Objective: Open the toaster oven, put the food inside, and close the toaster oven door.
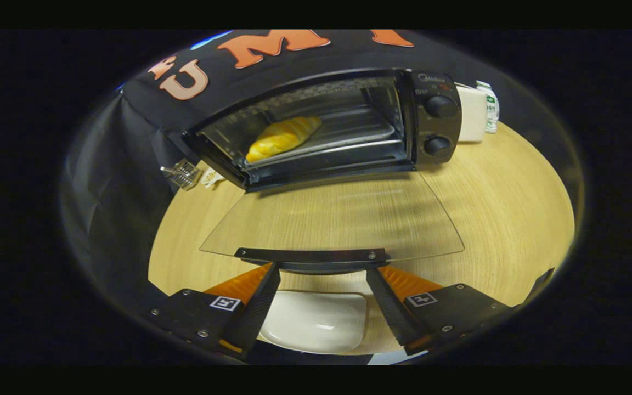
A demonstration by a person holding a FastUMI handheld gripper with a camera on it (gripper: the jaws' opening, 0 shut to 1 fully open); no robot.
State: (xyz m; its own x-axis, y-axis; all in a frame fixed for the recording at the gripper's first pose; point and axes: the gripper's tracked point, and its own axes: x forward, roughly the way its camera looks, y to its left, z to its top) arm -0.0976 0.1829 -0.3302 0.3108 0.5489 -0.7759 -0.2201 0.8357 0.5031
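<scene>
Gripper (322, 271) fingers spread wide, nothing held; tips sit at the two ends of the door handle (312, 256), whether touching it can't be told. White plate (316, 326) lies on the table (513, 208) between and under the fingers, nearest the camera, bare. Just ahead, the glass door (338, 216) is folded down flat, open, wood grain showing through it, handle on its near edge. Beyond the door, the oven (327, 129), black, cavity open. Bread (283, 138), golden loaf, lies inside on the tray (349, 137), toward the left of the cavity, angled. Two black knobs, upper (440, 106) and lower (436, 145), on the panel to the right of the cavity. Right of the oven, just beside it, a white box (472, 114); behind that a small bottle (490, 107) with a green label. Left of the oven, at the table edge, a small wire rack (183, 174) and some small white thing next to it, too small to tell. Black cloth wall behind everything.
</scene>
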